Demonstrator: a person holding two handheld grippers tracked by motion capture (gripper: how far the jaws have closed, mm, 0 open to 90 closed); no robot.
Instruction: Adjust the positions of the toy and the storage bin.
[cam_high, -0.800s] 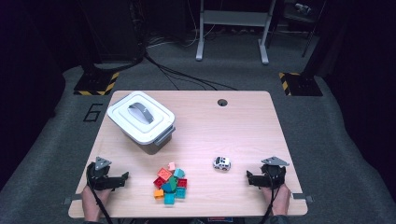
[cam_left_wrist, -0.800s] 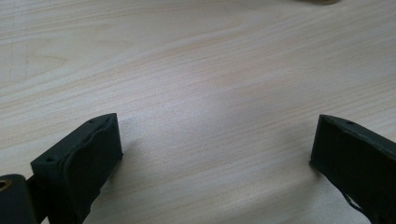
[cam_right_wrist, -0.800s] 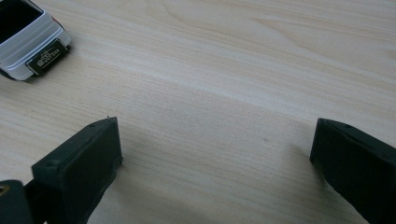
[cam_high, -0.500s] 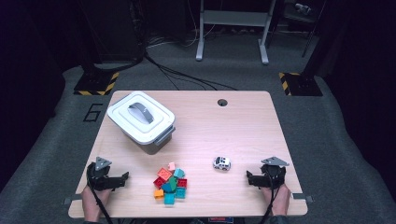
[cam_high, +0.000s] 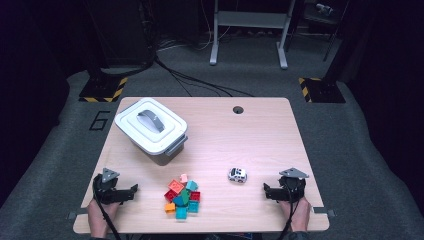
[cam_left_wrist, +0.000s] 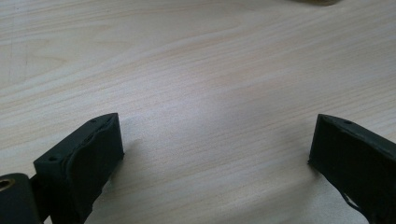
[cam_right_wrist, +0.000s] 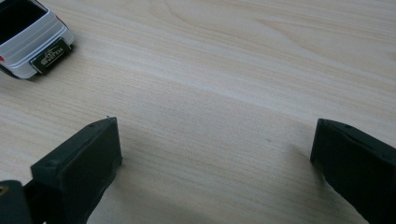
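Wooden table (cam_high: 260, 130), pale grain, rectangular, with a small round cable hole (cam_high: 238, 109) near its far edge. Left gripper (cam_high: 131, 189): rests at the near left corner of the table, held in a hand (cam_high: 100, 216) that comes in from the bottom edge, a grey three-cornered plate on top and a black cable trailing back; its jaws point toward the middle of the table and, in the left gripper view, stand wide apart with bare wood between them and nothing held. Right gripper (cam_high: 265, 190): rests at the near right corner, likewise held in a hand (cam_high: 298, 217), with grey plate on top; jaws point inward toward the left, spread wide in the right gripper view, nothing between them. Toy car (cam_high: 237, 175): small, white with dark windows, stands on the table near the right gripper, apart from its jaws and a little farther from the person; in the right gripper view the toy car (cam_right_wrist: 28, 39) appears at the upper left corner, its dark plate with lettering too small to read. Pile of toy building blocks (cam_high: 183, 195): red, orange, teal, green and pink pieces, heaped together near the front edge, between the two grippers and closer to the left one, touched by neither. Storage box (cam_high: 152, 130): grey, rectangular, with a white lid closed on it and a grey handle on top; set at an angle on the far left part of the table, well apart from both grippers.
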